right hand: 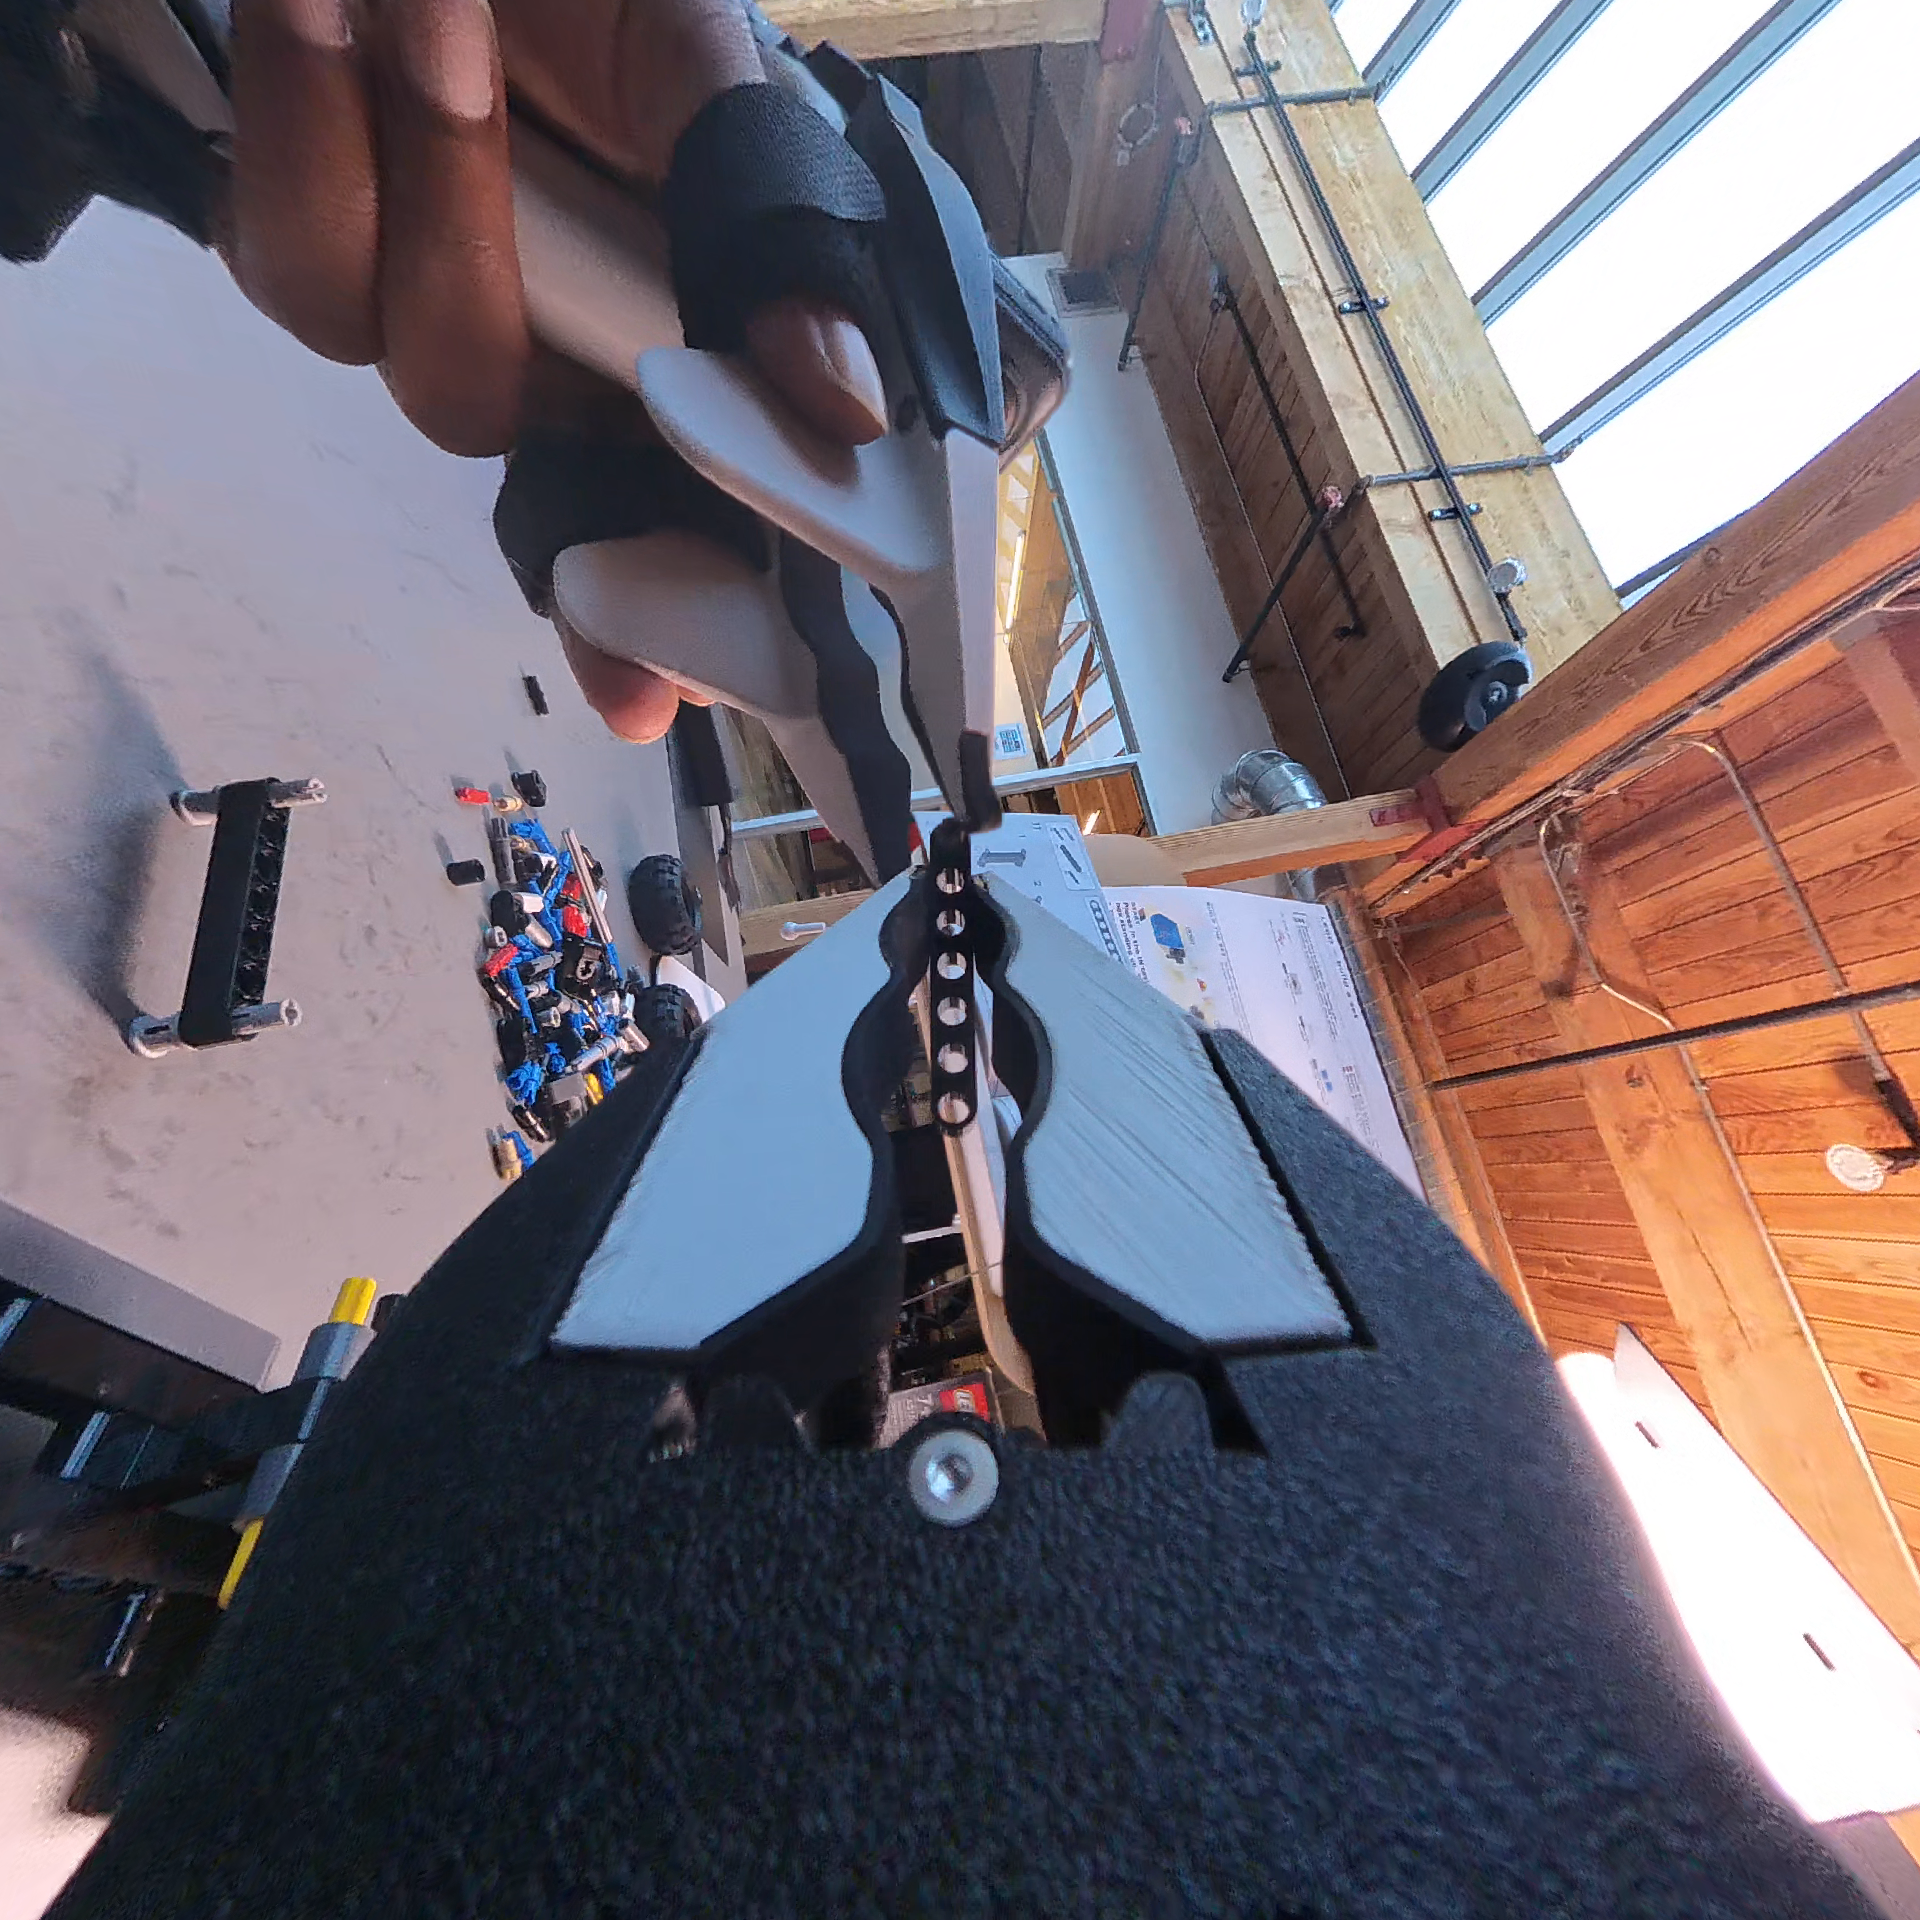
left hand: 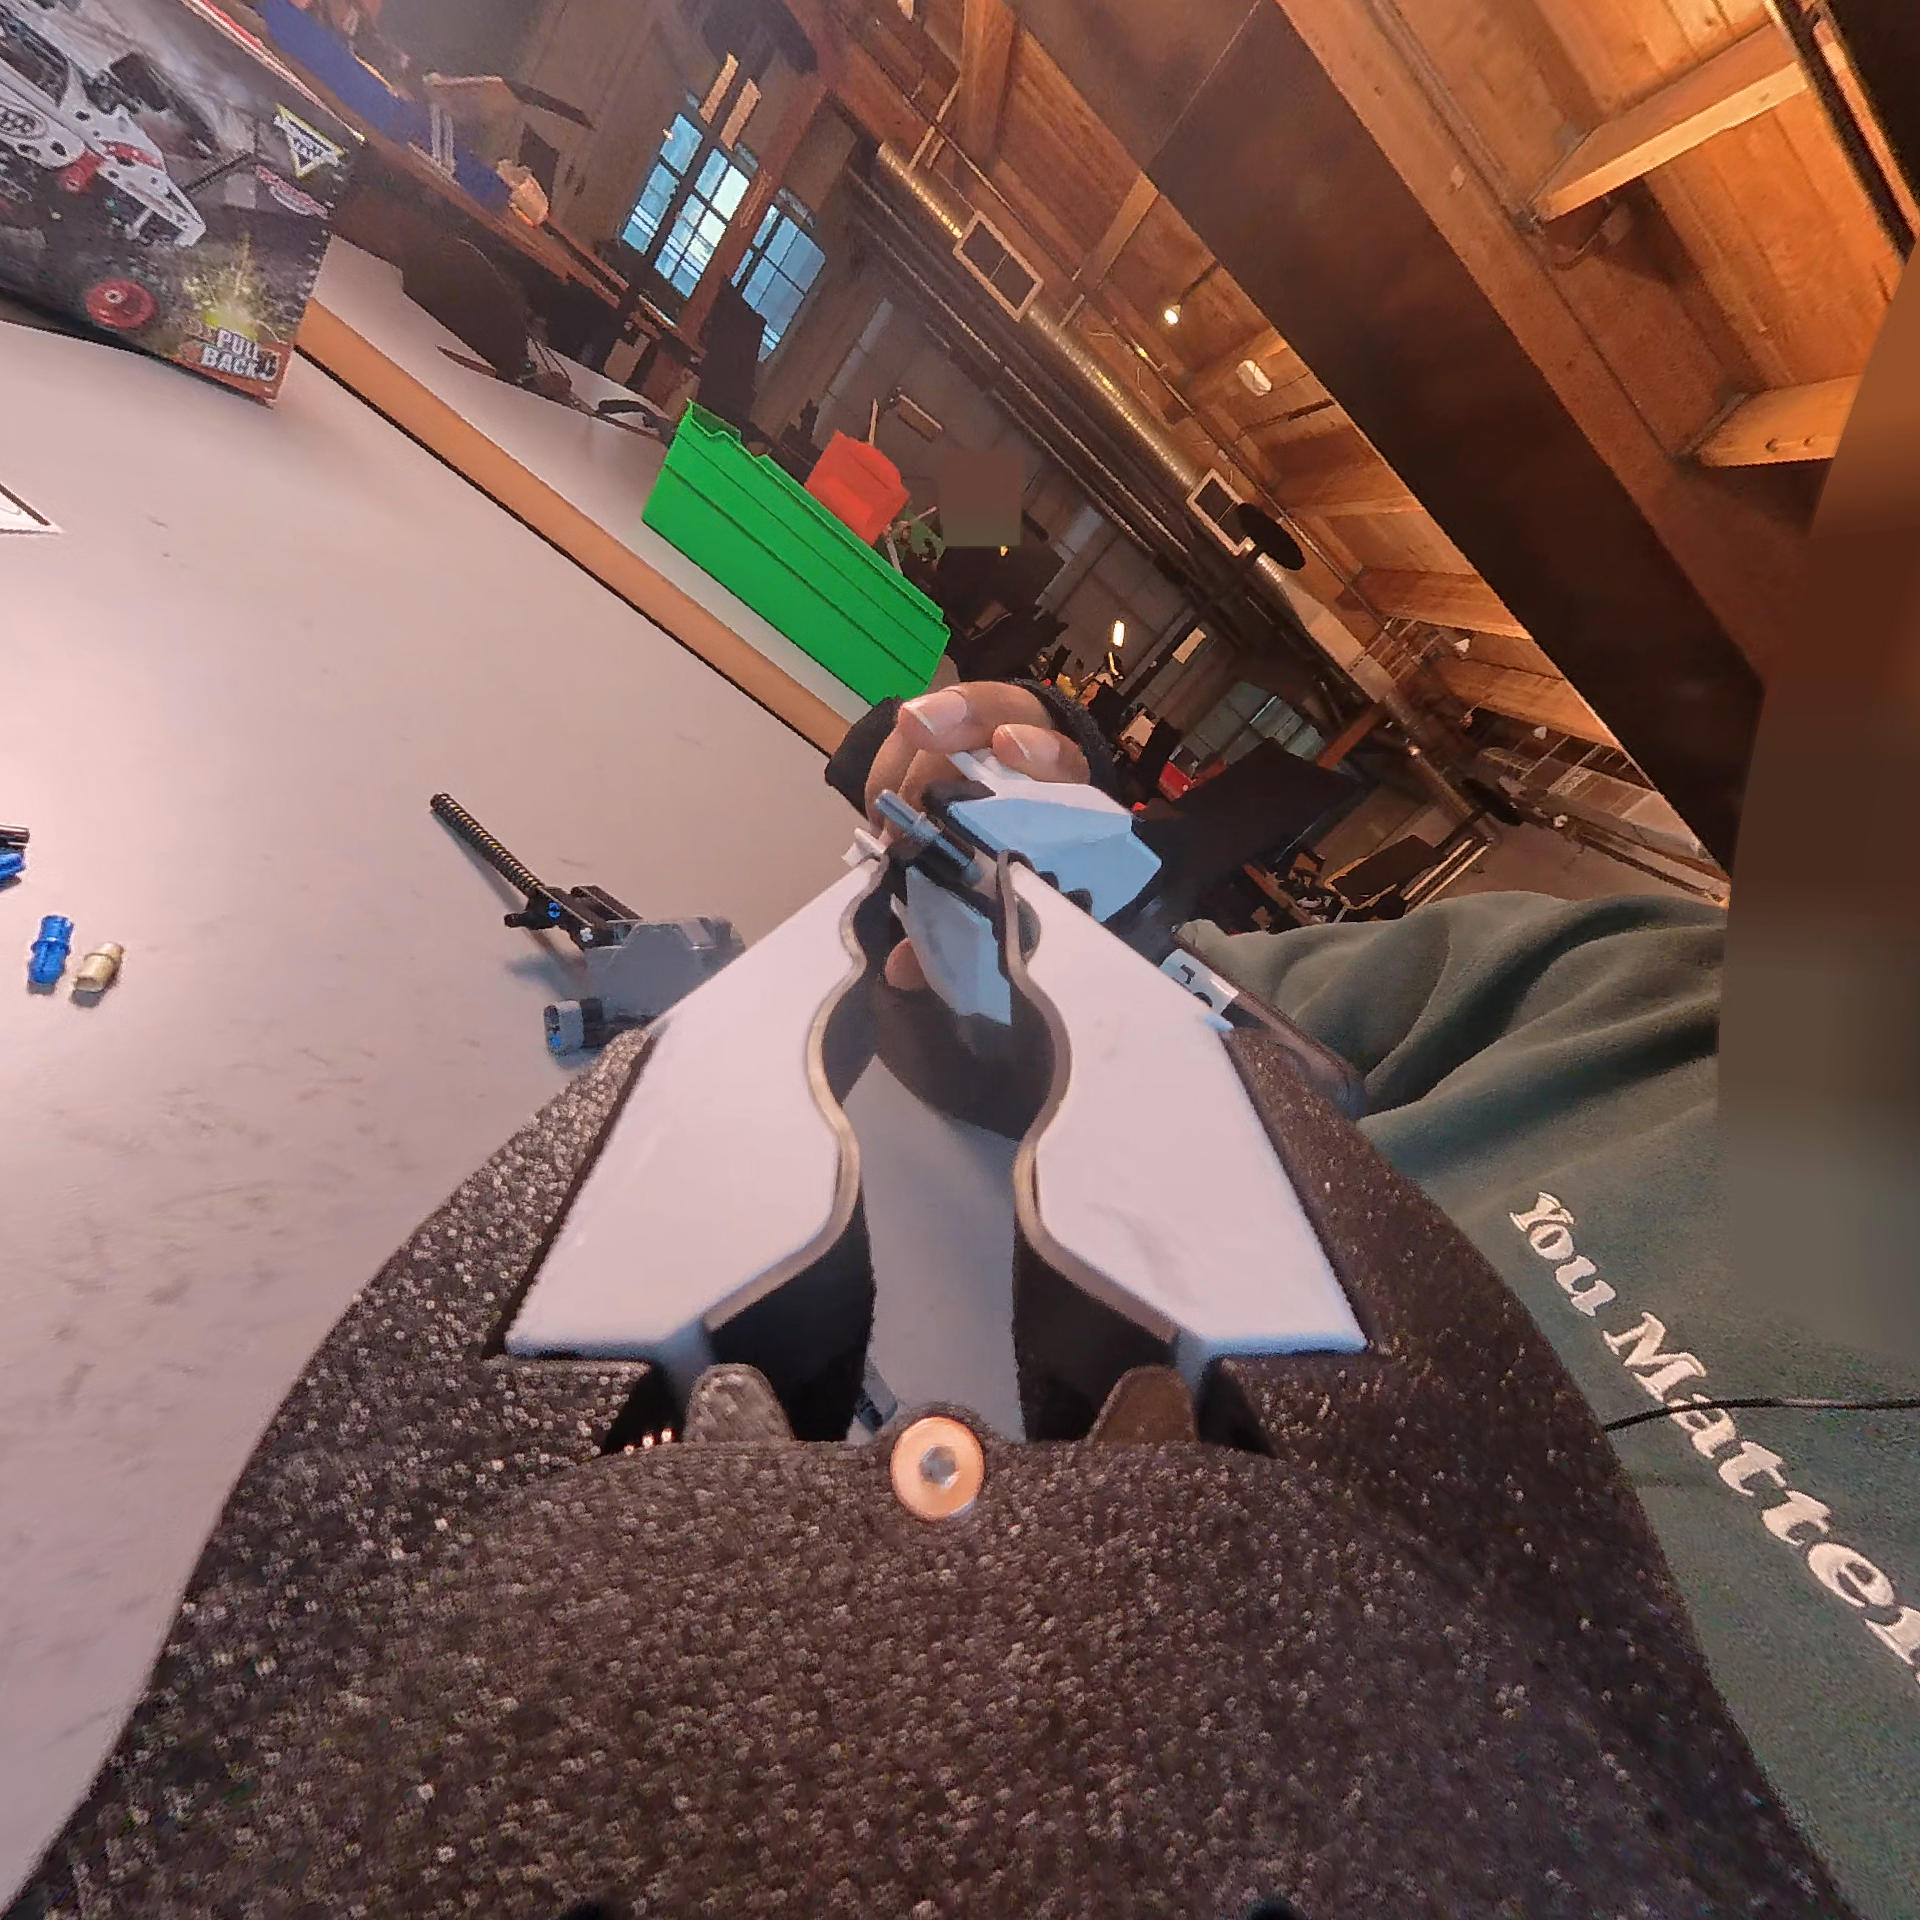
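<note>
My left gripper is shut on a small black connector with a grey axle end. My right gripper is shut on a thin black beam with a row of holes, held upright between the pads. The two grippers meet tip to tip above the table. In the right wrist view the left gripper comes down from above, held by a gloved hand, and its black connector touches the beam's top end. In the left wrist view the right gripper shows just beyond, with a hand around it.
A grey table holds a grey and black assembly with a ribbed rod, a blue pin, a tan pin and a toy truck box. A black beam frame, a pile of small parts, a tyre and an instruction sheet lie nearby.
</note>
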The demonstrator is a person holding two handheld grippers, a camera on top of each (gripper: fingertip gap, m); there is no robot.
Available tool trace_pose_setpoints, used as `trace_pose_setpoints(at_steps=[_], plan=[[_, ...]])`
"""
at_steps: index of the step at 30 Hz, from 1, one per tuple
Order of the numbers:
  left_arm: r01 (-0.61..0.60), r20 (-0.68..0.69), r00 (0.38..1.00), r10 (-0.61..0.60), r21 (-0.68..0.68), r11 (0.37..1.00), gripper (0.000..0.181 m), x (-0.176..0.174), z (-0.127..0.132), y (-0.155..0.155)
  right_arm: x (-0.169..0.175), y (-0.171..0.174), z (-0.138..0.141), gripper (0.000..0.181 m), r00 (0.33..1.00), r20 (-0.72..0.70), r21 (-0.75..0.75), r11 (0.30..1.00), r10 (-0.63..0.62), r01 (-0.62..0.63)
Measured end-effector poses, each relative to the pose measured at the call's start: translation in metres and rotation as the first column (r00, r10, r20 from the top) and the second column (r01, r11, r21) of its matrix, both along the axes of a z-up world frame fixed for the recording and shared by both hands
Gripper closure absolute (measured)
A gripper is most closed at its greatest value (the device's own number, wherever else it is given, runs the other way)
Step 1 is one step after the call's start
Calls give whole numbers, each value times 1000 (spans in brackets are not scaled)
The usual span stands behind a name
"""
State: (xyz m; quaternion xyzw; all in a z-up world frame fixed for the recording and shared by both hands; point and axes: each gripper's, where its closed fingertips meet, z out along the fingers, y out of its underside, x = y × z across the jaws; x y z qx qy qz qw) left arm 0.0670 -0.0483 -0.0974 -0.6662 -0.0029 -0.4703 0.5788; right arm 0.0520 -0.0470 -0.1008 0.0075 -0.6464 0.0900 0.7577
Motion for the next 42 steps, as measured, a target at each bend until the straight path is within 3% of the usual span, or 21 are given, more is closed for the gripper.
trace_pose_setpoints(at_steps=[7, 13, 15, 18, 21, 29, 37, 42], plan=[[33, 175, 983, -58, 143, 989, 154, -11, 35, -16, 4, 19, 13, 176, 1000, -9, -131, 991, -17, 16], [102, 291, 945, -151, 179, 979, 154, -9, 44, -22, 7, 10, 23, 175, 999, 2, -244, 969, 38, -36], [128, 288, 942, -173, 171, 977, 154, -5, 41, -22, 10, 6, 29, 175, 996, 17, -343, 936, 90, -79], [162, 257, 946, -196, 149, 976, 154, 4, 35, -21, 12, 1, 33, 176, 969, 88, -553, 821, 230, -144], [195, 219, 950, -222, 139, 971, 154, 13, 31, -21, 14, -2, 30, 176, 933, 148, -650, 743, 328, -158], [168, 101, 979, -178, 105, 980, 157, 18, 22, -19, 21, -10, 18, 176, 902, 228, -555, 810, 367, -189], [152, 81, 984, -161, 110, 982, 160, 23, 22, -19, 27, -13, 18, 175, 885, 251, -544, 813, 392, -206], [125, 69, 988, -136, 138, 982, 149, 23, 25, -19, 27, -10, 15, 175, 885, 272, -537, 823, 379, -187]])
